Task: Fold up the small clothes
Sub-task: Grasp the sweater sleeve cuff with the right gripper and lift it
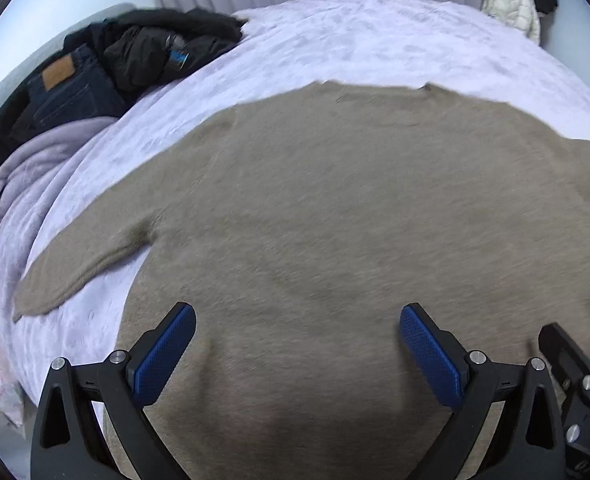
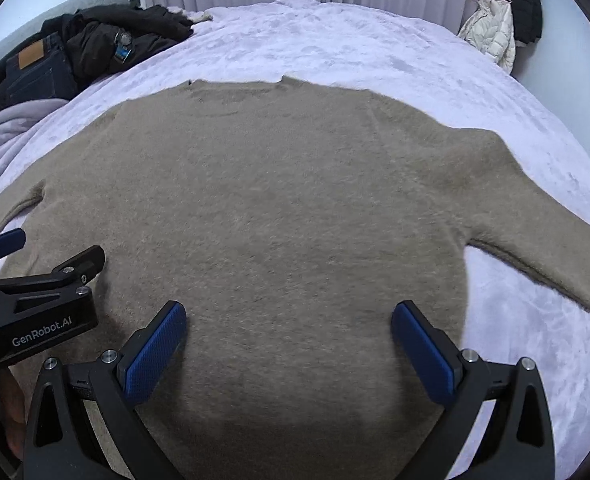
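I have the tan sweater [image 2: 295, 208] lying flat on the bed [image 2: 335, 40], neckline away from me, both sleeves out to the sides, and no fold made yet. My left gripper [image 1: 297, 344] and right gripper [image 2: 289, 340] hang side by side over its near hem, fingers spread wide and pinching nothing. I'd judge the best start is to pinch one sleeve [image 2: 555, 256] near its cuff and lay it straight across the chest; no containers in sight.
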Tool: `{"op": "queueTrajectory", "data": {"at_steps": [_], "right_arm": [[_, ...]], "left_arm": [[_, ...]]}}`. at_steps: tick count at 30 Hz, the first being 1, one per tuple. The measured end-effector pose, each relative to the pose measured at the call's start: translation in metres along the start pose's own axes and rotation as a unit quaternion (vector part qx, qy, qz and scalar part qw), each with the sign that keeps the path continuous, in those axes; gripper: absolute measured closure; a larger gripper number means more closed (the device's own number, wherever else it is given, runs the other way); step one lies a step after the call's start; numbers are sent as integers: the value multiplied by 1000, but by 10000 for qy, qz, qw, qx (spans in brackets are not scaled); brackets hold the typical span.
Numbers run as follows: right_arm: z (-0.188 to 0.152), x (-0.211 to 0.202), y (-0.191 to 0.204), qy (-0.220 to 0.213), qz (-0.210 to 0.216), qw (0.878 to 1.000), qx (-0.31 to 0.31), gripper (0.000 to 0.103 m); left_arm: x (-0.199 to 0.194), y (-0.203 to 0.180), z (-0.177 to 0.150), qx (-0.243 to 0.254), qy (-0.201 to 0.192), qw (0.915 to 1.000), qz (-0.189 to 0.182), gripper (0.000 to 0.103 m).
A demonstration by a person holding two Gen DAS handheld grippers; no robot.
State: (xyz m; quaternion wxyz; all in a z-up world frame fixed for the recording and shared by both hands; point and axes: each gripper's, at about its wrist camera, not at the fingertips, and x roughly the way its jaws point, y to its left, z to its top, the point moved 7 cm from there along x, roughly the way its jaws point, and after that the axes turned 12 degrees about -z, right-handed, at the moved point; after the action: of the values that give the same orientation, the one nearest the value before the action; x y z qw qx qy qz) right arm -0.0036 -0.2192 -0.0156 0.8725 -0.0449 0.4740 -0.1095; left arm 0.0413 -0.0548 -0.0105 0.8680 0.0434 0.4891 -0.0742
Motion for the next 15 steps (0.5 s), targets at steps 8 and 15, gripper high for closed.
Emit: {"op": "queueTrajectory", "data": {"at_steps": [8,15], "right_arm": [[21,-9,-95,-268,-410,9957,790,0],[-4,-2,-221,-7,-1033,9769,1871,0]], "left_arm": [[-8,-76,36,567,-180,9974,-397,0],[-6,-137,69,982,-322,9924,-666,0]]}}
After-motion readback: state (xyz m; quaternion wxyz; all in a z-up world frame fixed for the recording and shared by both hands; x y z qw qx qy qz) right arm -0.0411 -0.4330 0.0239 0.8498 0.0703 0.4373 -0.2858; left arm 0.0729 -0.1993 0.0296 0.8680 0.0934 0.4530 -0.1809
